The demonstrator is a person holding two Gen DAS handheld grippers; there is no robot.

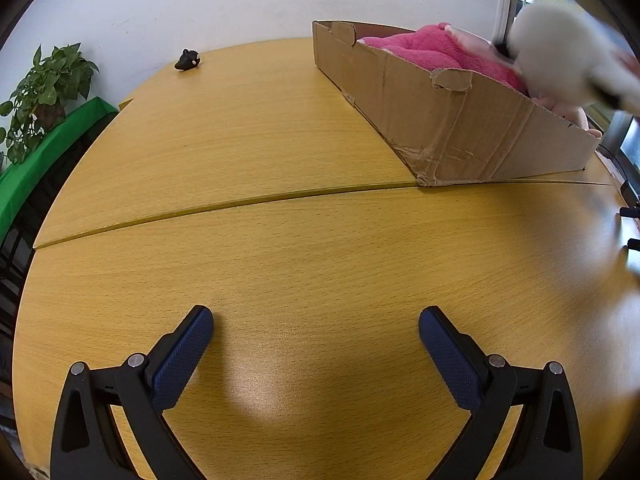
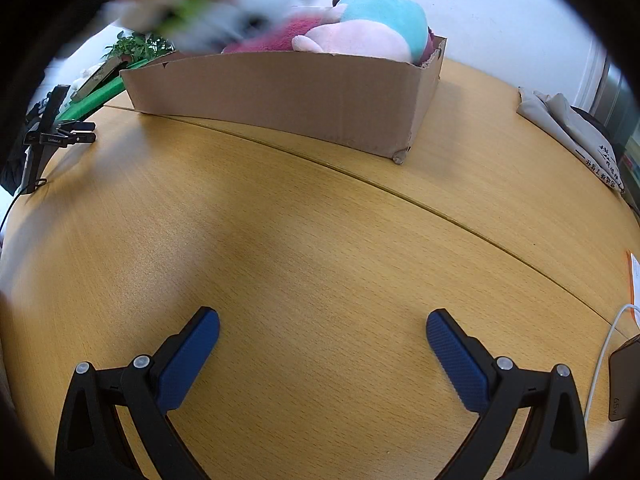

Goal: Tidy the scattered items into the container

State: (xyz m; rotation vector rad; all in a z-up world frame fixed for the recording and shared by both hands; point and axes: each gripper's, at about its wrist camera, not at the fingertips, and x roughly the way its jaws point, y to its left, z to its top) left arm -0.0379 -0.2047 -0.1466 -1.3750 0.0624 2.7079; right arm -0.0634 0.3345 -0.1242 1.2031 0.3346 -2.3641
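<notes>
cardboard box (image 1: 460,120) with pink plush (image 1: 432,50), teal plush (image 2: 384,12) only in right view

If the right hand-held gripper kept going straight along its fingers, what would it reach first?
Likely the cardboard box. The right hand-held gripper is open and empty over bare table, and nothing lies between it and the box's long side wall. Depth is uncertain; angled downward, it would touch the tabletop first.

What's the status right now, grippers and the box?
Left gripper and right gripper open, empty, over table. Cardboard box holds plush toys. Blurred white plush moving over it. Nothing blocking.
</notes>
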